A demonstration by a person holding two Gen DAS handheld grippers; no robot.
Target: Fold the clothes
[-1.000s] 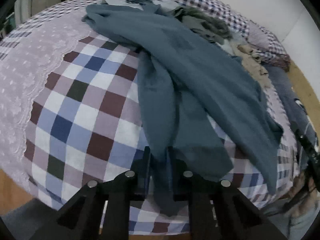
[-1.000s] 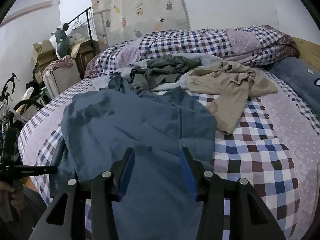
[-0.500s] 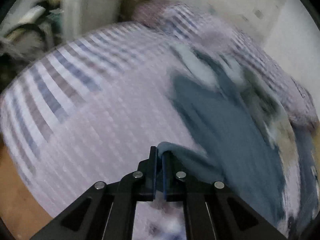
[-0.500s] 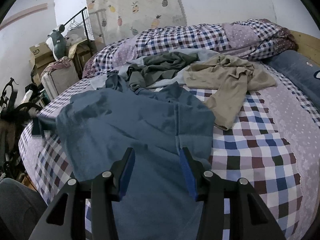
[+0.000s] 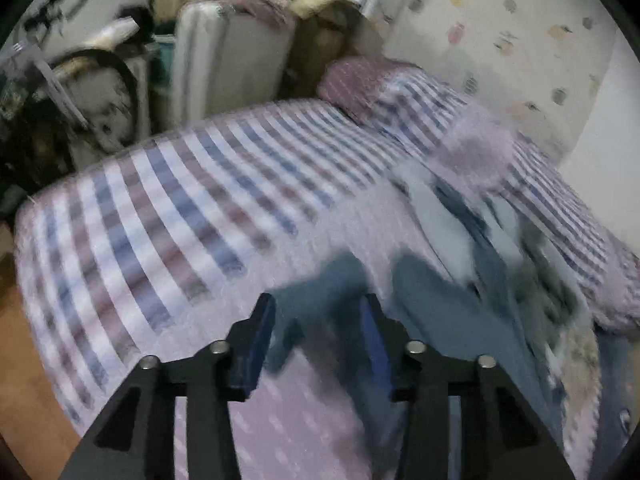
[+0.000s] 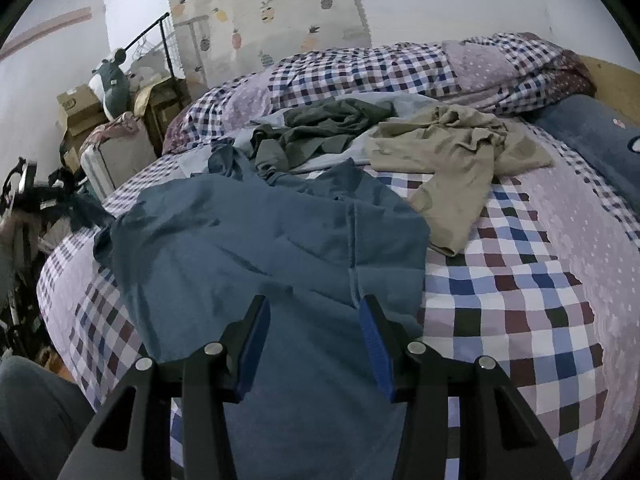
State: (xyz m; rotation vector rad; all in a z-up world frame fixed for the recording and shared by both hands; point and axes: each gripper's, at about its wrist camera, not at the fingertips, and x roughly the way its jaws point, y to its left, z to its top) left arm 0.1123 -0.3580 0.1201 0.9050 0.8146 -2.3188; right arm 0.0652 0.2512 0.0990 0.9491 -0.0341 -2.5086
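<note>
On the bed [image 6: 520, 320] with the checked cover lies my blue shirt [image 6: 260, 248], spread out and wrinkly, with one sleeve [image 6: 86, 212] pulled out toward the left edge. My right tool [image 6: 314, 330] hangs over the shirt's near part with its fingers wide apart, holding nothing. My left tool [image 5: 316, 330] is open too. The left picture is blurry, but I can see blue cloth [image 5: 320, 288] lying loose between its fingers, not pinched.

I think the shirt is light, soft and floppy. It will sag and bunch if I grab the middle. I would pinch it at an edge, like the hem near my right tool or the end of a sleeve. A tan top [image 6: 460, 152] and a grey one [image 6: 320, 128] wait farther back.
</note>
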